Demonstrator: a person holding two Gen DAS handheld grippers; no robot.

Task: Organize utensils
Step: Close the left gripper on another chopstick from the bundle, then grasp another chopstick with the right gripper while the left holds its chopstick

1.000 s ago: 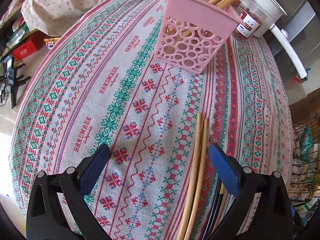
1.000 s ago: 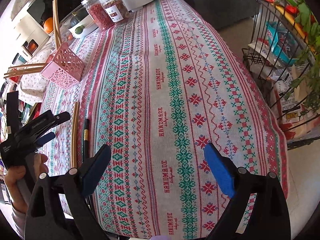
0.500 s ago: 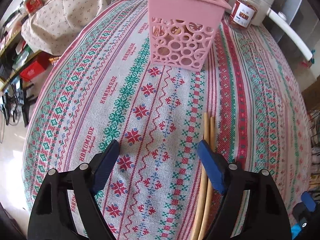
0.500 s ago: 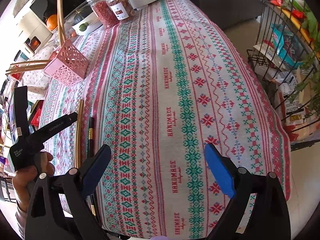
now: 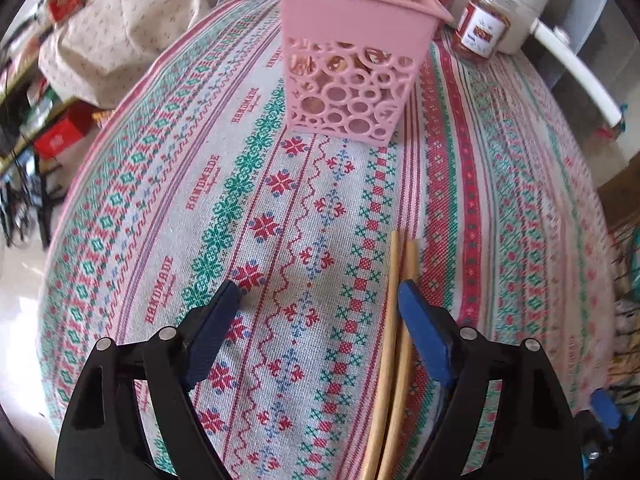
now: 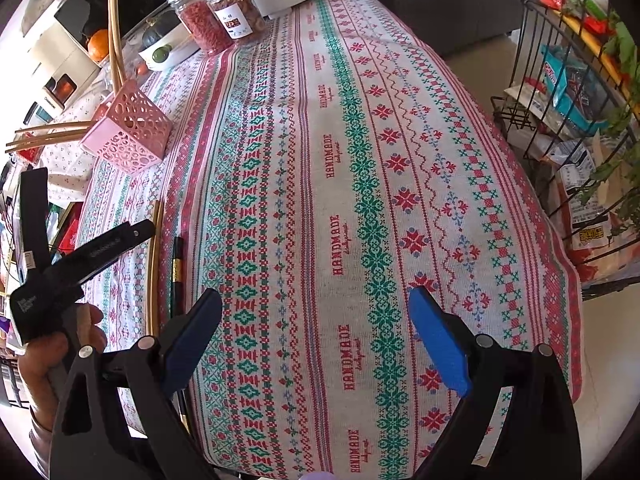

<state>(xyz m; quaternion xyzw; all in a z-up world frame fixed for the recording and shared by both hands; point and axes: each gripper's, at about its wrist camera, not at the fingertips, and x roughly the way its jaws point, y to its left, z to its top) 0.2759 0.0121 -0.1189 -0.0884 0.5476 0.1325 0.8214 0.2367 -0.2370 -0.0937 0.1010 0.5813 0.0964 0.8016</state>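
Observation:
A pair of wooden chopsticks [image 5: 390, 340] lies side by side on the patterned tablecloth [image 5: 248, 184], tips toward the pink basket [image 5: 352, 68], which holds several more chopsticks. My left gripper [image 5: 318, 288] hangs low over the cloth, open; its right pad sits over the right-hand stick and the other stick lies just inside it, neither pinched. In the right wrist view a black chopstick [image 6: 177, 264] lies beside the wooden chopsticks [image 6: 152, 272]. My right gripper [image 6: 315, 294] stands open over bare cloth, nothing between its fingers. A hand [image 6: 44, 360] holds the left gripper [image 6: 132, 232].
Two jars [image 6: 212, 20] and a white pot [image 5: 508, 0] with a long handle stand at the table's far end. A cloth-covered heap [image 5: 112, 40] lies beyond the left edge. A wire rack [image 6: 580, 80] of packets stands off the right edge.
My left gripper's jaws have narrowed, and it has moved toward the basket and rolled a little, bringing its right pad over the wooden chopsticks. The right gripper has hardly moved.

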